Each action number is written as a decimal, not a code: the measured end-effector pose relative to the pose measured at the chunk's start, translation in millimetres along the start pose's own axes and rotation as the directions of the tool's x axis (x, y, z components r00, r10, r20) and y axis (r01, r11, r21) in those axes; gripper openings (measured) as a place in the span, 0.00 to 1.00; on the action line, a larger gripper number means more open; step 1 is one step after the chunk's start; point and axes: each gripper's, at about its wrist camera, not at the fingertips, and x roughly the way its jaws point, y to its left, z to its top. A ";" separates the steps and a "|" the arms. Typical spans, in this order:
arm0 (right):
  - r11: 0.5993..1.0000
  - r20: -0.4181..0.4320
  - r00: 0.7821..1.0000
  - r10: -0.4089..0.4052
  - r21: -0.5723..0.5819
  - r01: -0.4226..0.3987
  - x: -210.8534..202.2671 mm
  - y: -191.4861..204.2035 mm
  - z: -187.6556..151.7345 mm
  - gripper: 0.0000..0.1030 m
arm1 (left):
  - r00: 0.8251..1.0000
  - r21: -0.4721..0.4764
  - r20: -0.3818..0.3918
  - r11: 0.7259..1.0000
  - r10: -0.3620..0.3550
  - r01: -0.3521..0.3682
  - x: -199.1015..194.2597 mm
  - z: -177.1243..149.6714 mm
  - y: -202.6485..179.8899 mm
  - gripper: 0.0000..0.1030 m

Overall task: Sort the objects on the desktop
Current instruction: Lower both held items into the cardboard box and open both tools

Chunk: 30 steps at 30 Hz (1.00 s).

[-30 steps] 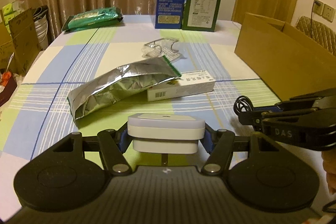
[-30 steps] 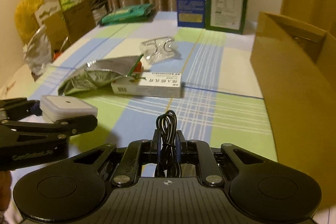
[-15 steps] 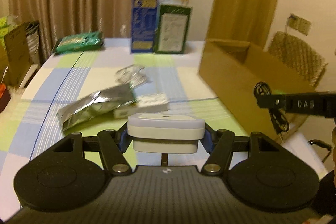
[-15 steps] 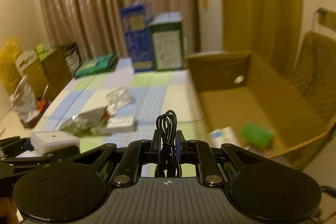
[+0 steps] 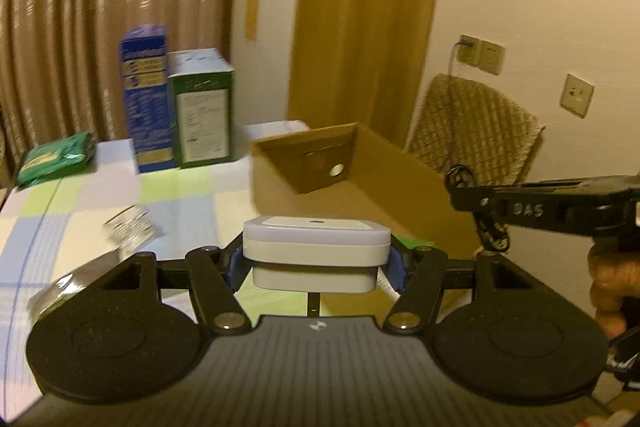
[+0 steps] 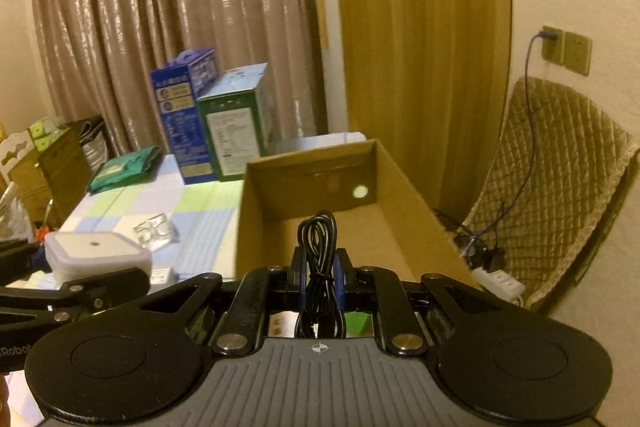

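Note:
My left gripper (image 5: 316, 259) is shut on a white square device (image 5: 317, 247) with rounded corners, held above the checked tablecloth (image 5: 176, 195). The same white device (image 6: 96, 255) shows at the left of the right wrist view. My right gripper (image 6: 319, 267) is shut on a coiled black cable (image 6: 318, 247), held over the open cardboard box (image 6: 404, 195). In the left wrist view the right gripper (image 5: 460, 187) reaches in from the right above the cardboard box (image 5: 384, 187), the black cable (image 5: 490, 231) dangling from it. A green item (image 6: 357, 321) lies inside the box.
A blue carton (image 5: 145, 95) and a green carton (image 5: 202, 107) stand at the table's far end, with a green packet (image 5: 54, 157) to their left. A clear plastic wrapper (image 5: 130, 231) and a silver foil bag (image 5: 72, 283) lie on the cloth. A quilted chair (image 6: 560, 187) stands right of the box.
Both grippers have risen and swung right, from low over the table toward the cardboard box. The right gripper with the cable now hangs over the box's inside. Both grips are unchanged.

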 end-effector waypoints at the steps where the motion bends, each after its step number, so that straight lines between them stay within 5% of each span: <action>1: 1.000 -0.005 1.000 -0.001 0.004 0.001 2.9 -4.4 1.7 0.10 | 1.000 0.007 -0.001 1.000 -0.008 0.008 5.3 3.8 -4.2 0.58; 30: 0.999 -0.077 0.997 -0.024 0.019 0.026 66.3 -53.8 13.9 0.10 | 0.995 0.033 -0.064 0.996 -0.075 0.077 112.9 26.7 -37.5 0.60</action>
